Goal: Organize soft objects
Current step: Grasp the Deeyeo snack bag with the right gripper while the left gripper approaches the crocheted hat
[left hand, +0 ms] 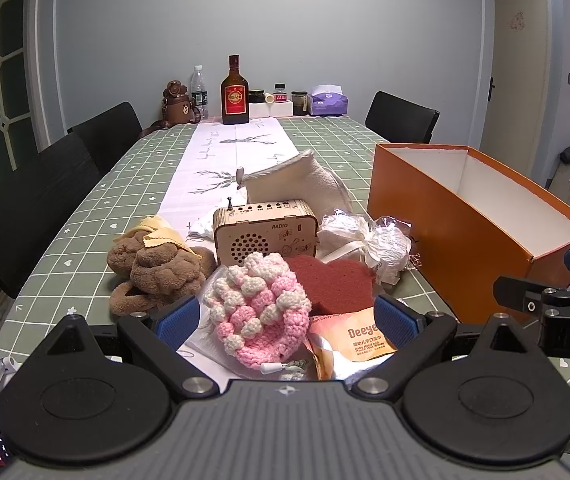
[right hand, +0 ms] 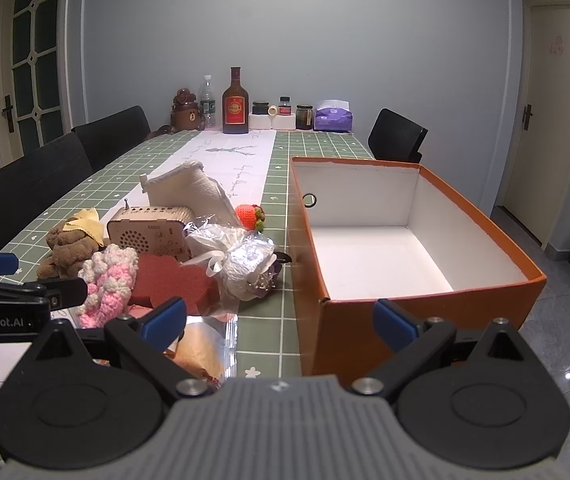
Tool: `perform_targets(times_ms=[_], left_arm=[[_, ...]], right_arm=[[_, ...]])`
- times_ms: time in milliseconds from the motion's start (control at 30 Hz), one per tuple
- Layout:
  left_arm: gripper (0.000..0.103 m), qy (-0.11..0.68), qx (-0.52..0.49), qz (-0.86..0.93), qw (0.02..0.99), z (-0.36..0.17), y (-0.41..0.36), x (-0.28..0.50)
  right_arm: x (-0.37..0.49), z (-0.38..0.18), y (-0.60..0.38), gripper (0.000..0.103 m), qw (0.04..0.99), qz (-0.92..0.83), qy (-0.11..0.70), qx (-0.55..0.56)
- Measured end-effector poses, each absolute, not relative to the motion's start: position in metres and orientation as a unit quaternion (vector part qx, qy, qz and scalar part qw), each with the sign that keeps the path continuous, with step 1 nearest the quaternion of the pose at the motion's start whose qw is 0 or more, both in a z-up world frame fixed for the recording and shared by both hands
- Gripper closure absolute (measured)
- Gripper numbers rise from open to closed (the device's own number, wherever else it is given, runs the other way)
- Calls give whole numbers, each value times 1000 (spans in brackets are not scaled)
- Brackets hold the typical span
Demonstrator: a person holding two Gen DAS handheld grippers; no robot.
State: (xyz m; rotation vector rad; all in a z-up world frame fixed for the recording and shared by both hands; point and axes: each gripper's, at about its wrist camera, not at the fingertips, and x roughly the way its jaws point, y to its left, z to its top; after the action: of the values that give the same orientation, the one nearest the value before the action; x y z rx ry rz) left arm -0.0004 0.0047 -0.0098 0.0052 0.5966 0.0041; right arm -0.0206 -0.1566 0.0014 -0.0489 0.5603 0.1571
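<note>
Both your tongs are spread wide, holding nothing. Left tongs (left hand: 285,320) sit around the pink crochet piece (left hand: 259,312) in the tabletop (left hand: 85,216) pile; right tongs (right hand: 281,320) face the orange box (right hand: 425,312), just beside that pile.

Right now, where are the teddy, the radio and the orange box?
teddy (left hand: 161,270), left wrist view, its brown fuzzy back.
radio (left hand: 265,230), left wrist view, its front panel.
orange box (right hand: 425,328), right wrist view, its near wall.

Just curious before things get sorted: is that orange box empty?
Empty. The right wrist view looks into the orange box and shows only its bare white floor and walls.
</note>
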Motion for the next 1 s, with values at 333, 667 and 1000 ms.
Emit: perform_targets(times_ms=[333, 667, 1000], left_arm=[[0, 304, 18, 0, 953, -16, 5, -2], [24, 342, 25, -12, 939, -37, 20, -2], [24, 373, 4, -17, 928, -55, 38, 7]], right_arm=[[-25, -4, -149, 15, 957, 107, 269, -32], [-27, -18, -117, 32, 937, 188, 282, -81], [3, -49, -85, 15, 899, 255, 309, -179]])
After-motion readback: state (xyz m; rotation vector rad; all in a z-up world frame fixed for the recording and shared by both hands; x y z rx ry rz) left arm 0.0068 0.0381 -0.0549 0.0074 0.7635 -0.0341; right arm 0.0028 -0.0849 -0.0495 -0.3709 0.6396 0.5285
